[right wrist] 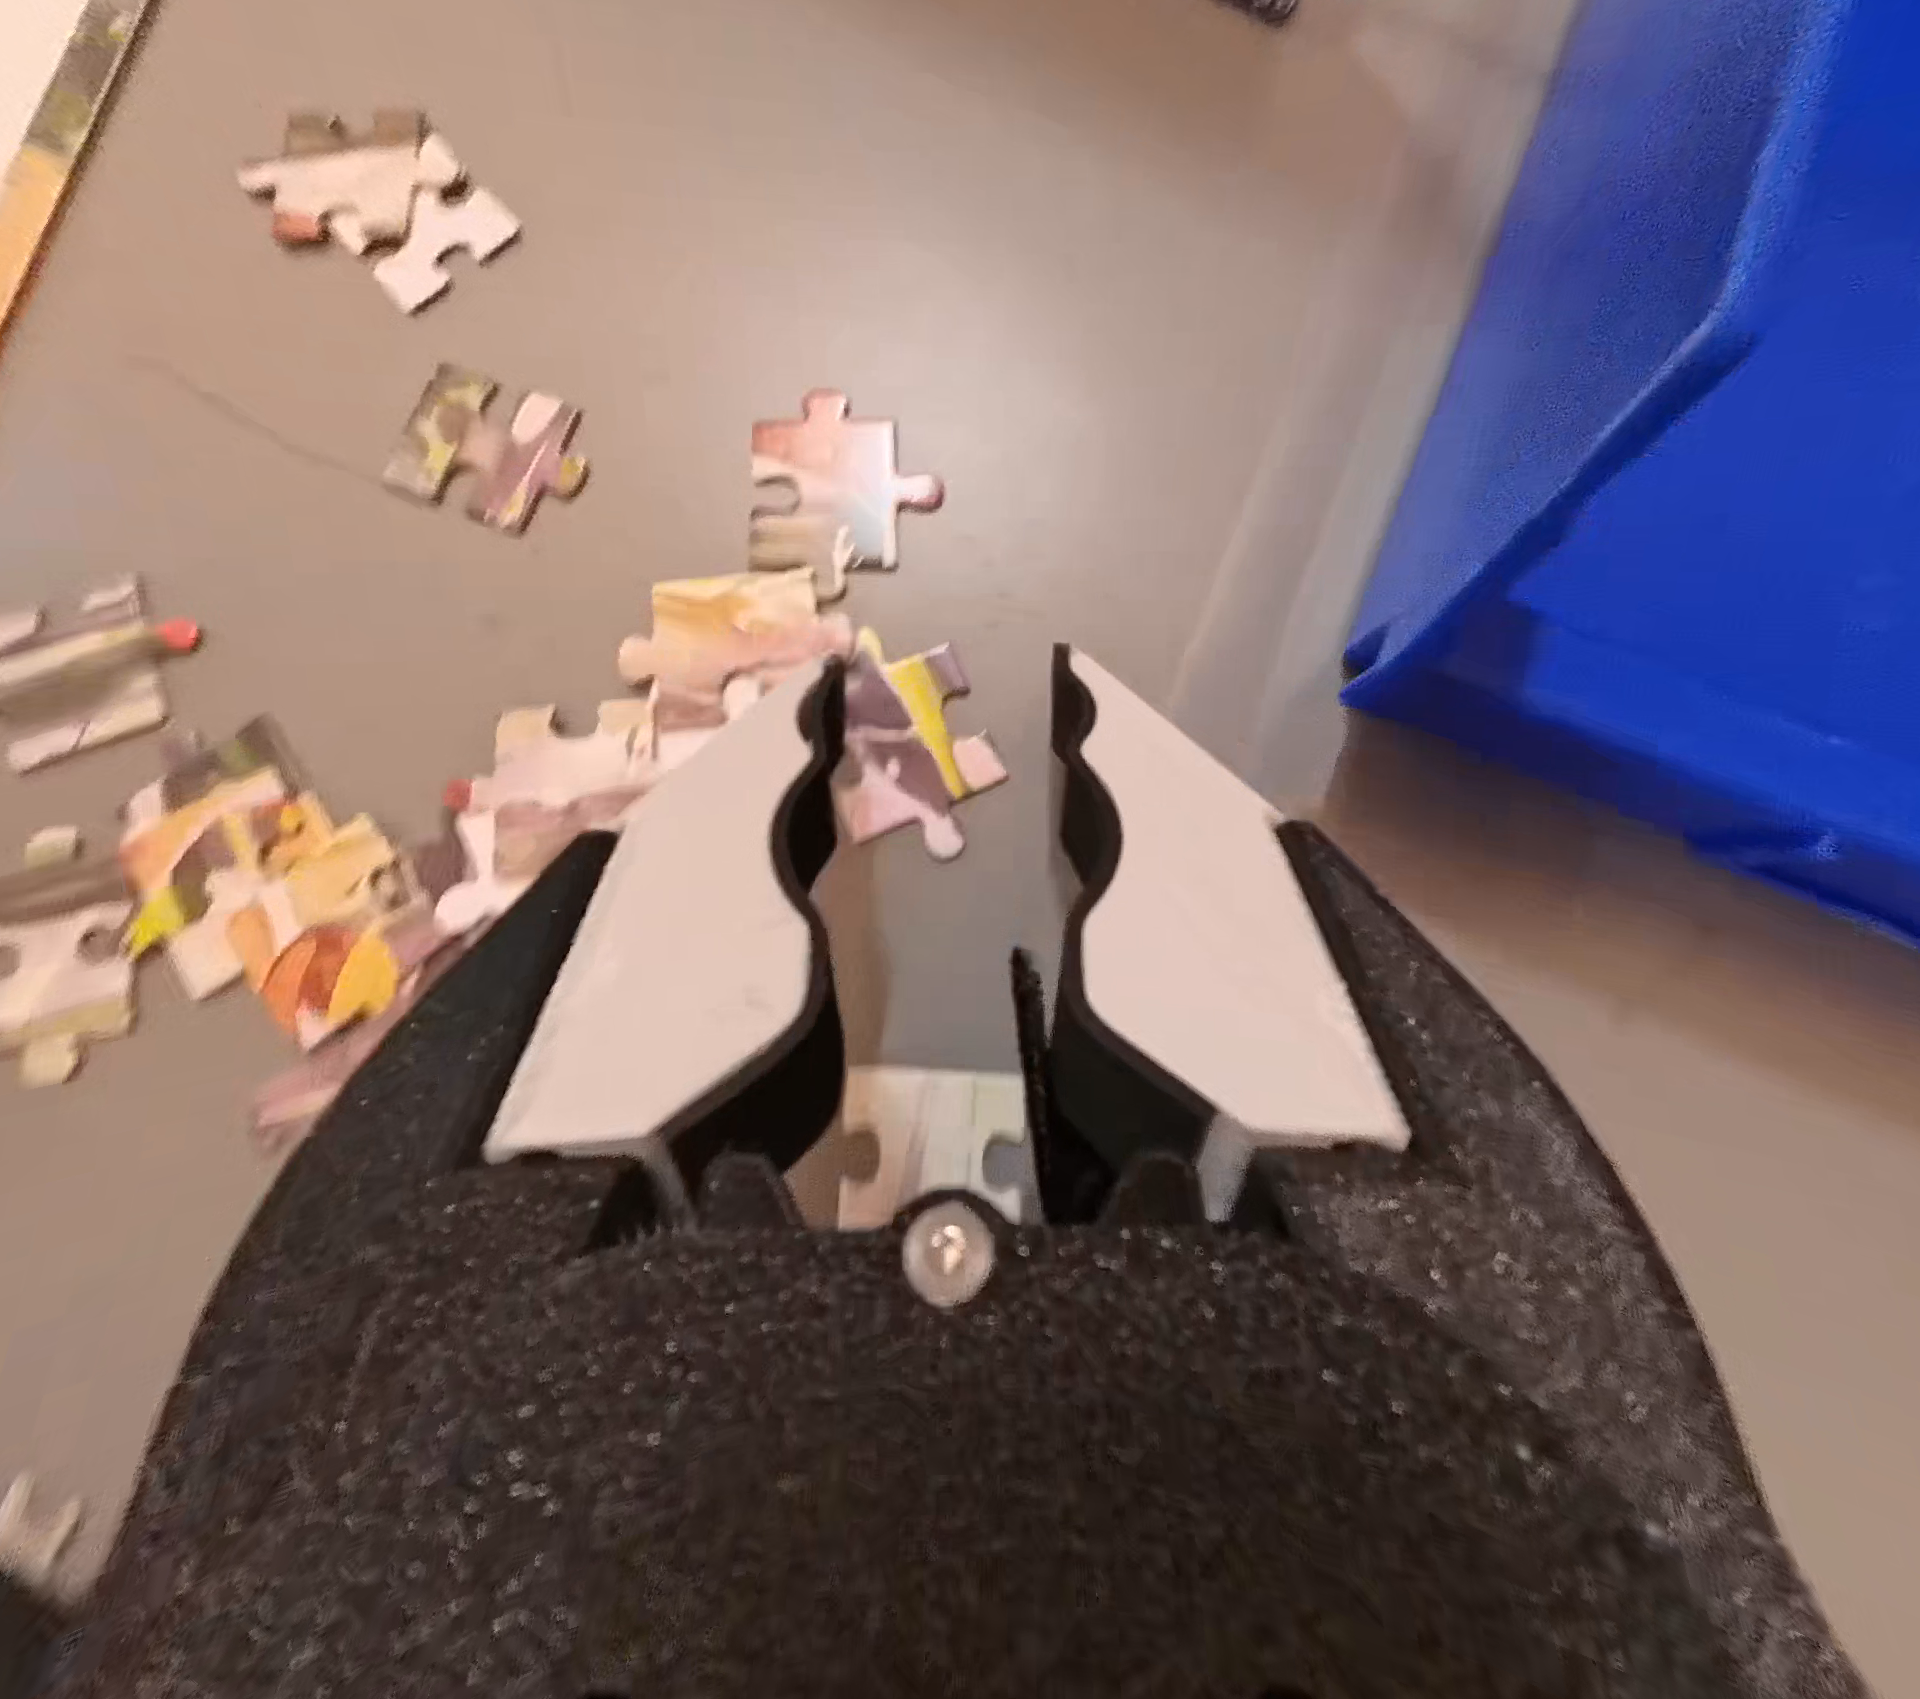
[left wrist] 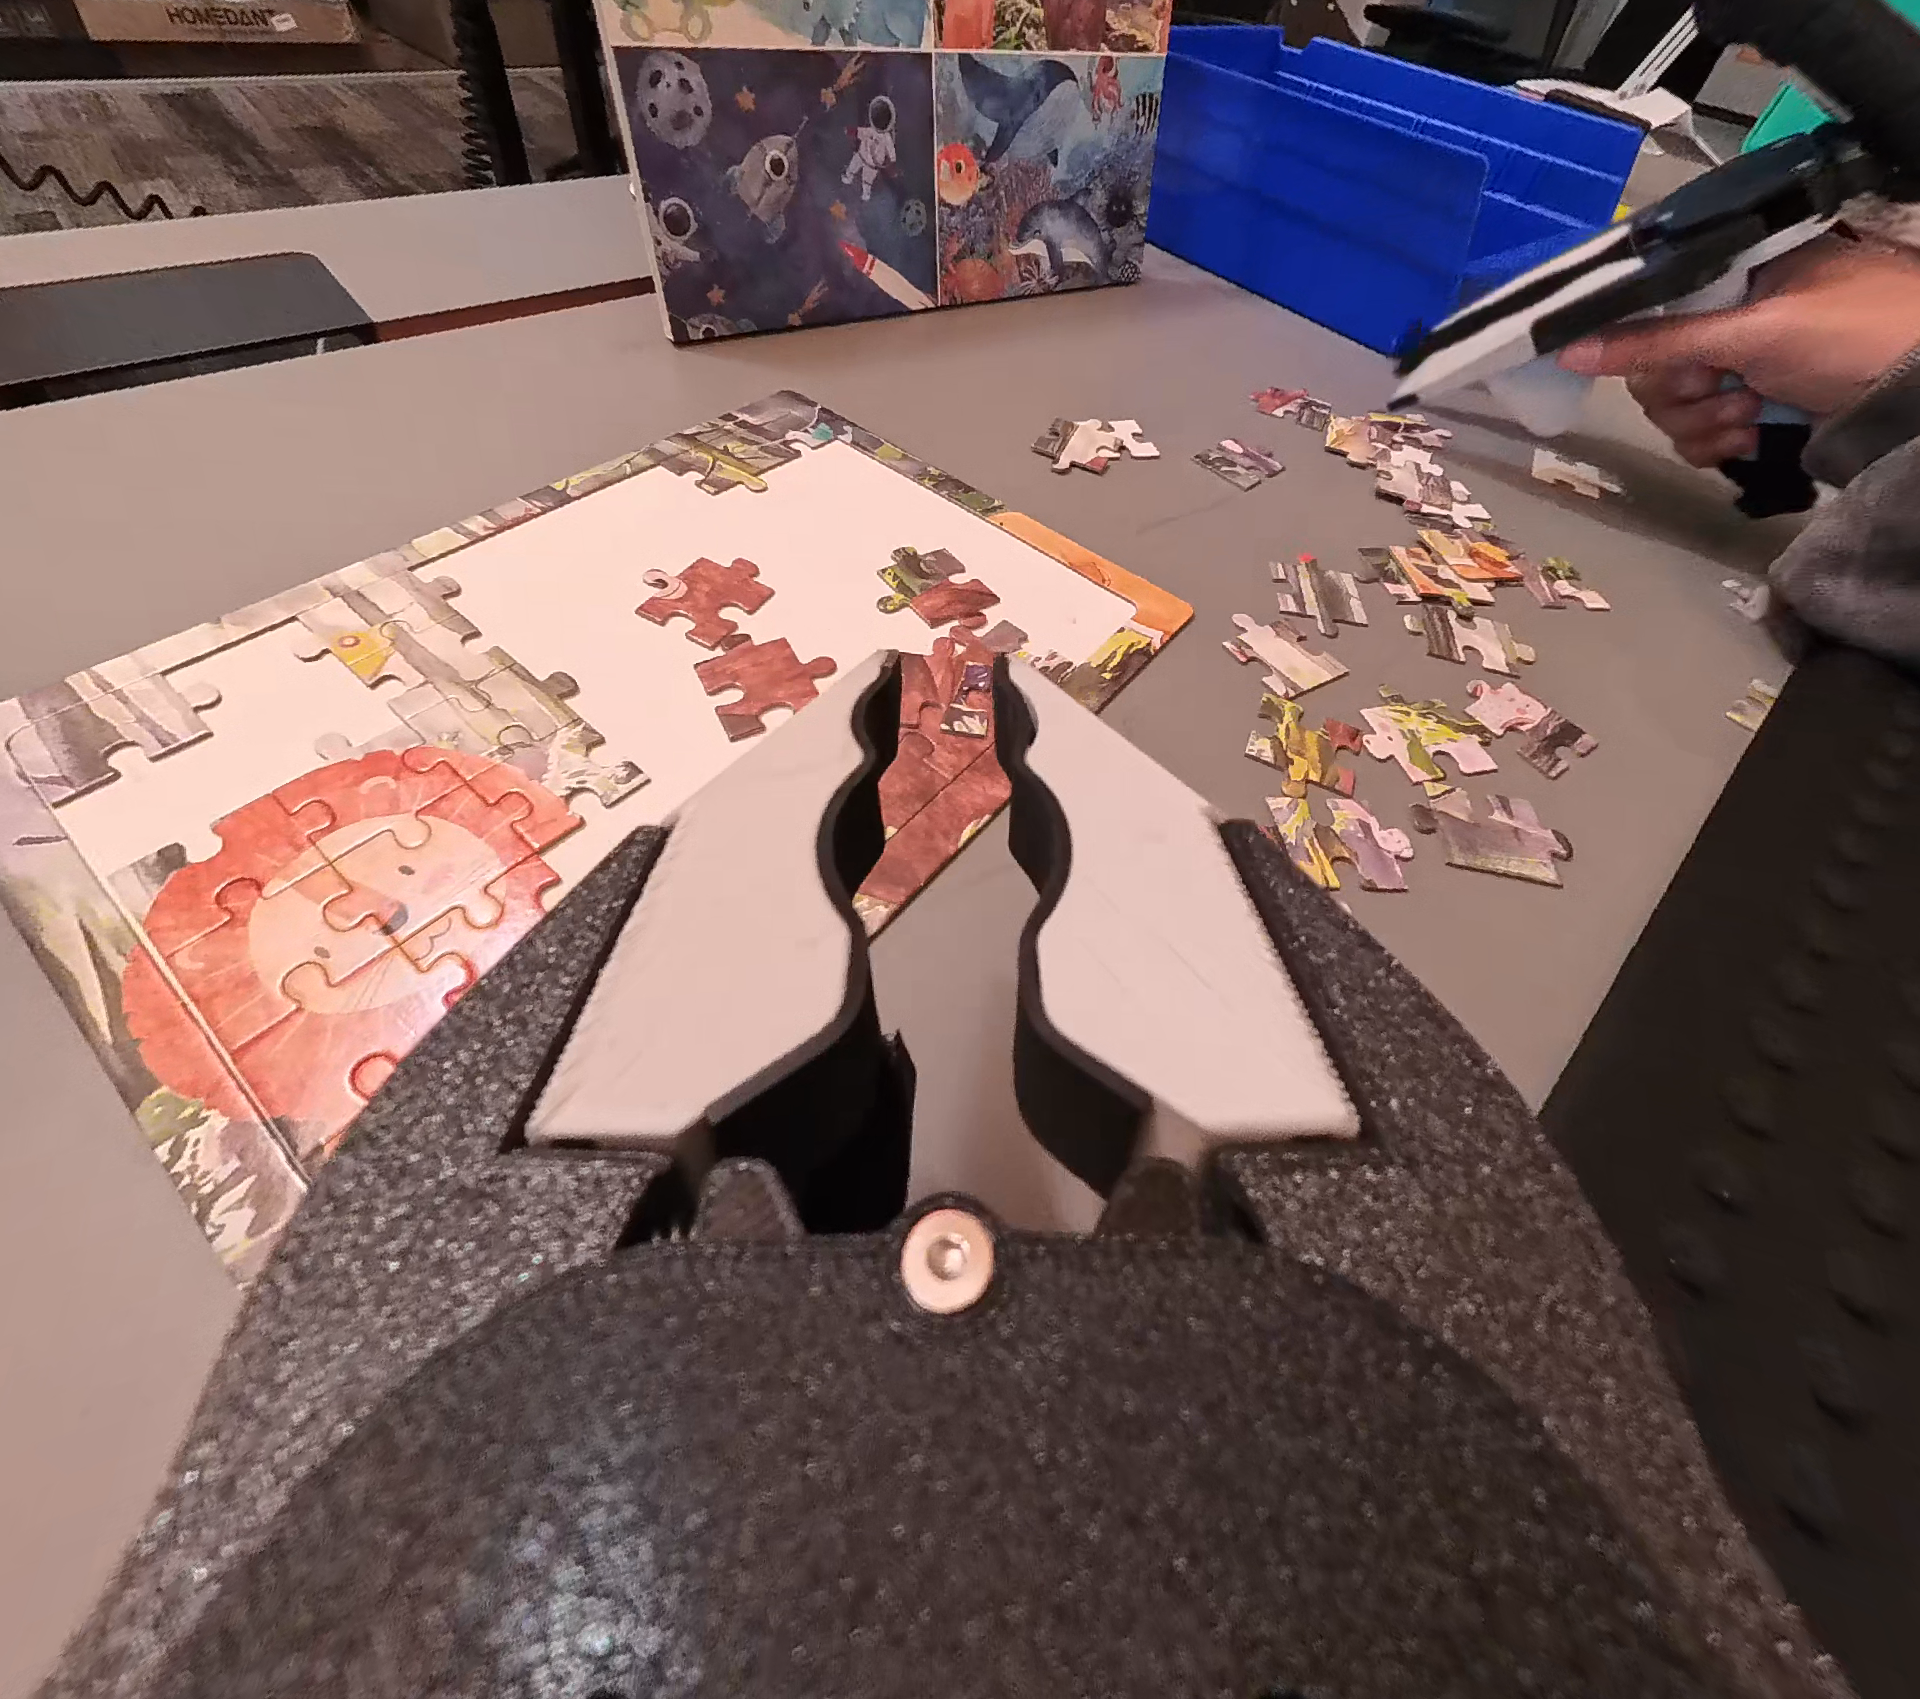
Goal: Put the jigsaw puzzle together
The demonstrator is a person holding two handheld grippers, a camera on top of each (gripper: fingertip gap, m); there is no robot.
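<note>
Cardboard puzzle pieces (right wrist: pixel 914 745) look thin, light and flat; pinch one by its edge. The right gripper (right wrist: pixel 945 673) is open and empty. The left gripper (left wrist: pixel 945 673) is a little open, empty too.

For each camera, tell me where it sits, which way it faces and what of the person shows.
Left wrist view: on the left tool, looking forward over the puzzle board to the picture box; the right tool and a hand show at right.
Right wrist view: on the right tool, angled down at the loose pieces; no hand shows.
Shared: grey table, blue bin, box, loose pieces.
</note>
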